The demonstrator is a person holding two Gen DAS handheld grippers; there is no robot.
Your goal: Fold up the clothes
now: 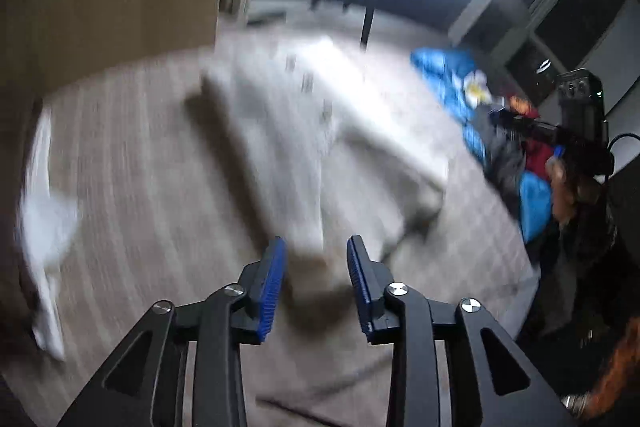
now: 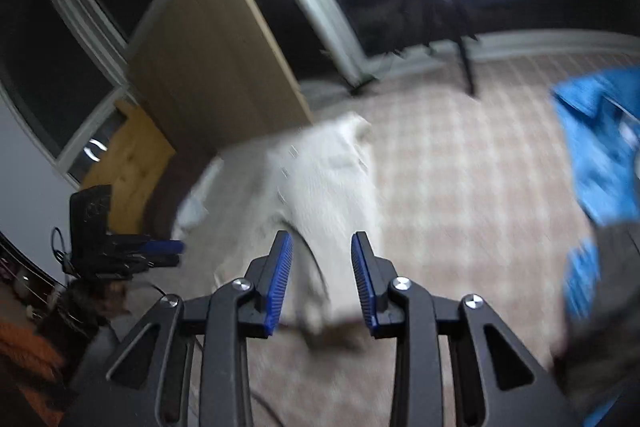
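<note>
Here you hold both the left gripper (image 1: 316, 247) and the right gripper (image 2: 322, 243) with jaws apart and empty, aimed at 12 o'clock over the cream garment (image 1: 288, 131), apparently ready to pinch its near edge.

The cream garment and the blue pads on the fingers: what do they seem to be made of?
The cream garment looks like soft woven or knit fabric with a matte finish: it drapes and creases, though motion blur hides the weave. The blue pads on the left gripper's fingers look like ribbed rubber or plastic, judging from fine ridges along each face; which of the two is unclear.
</note>
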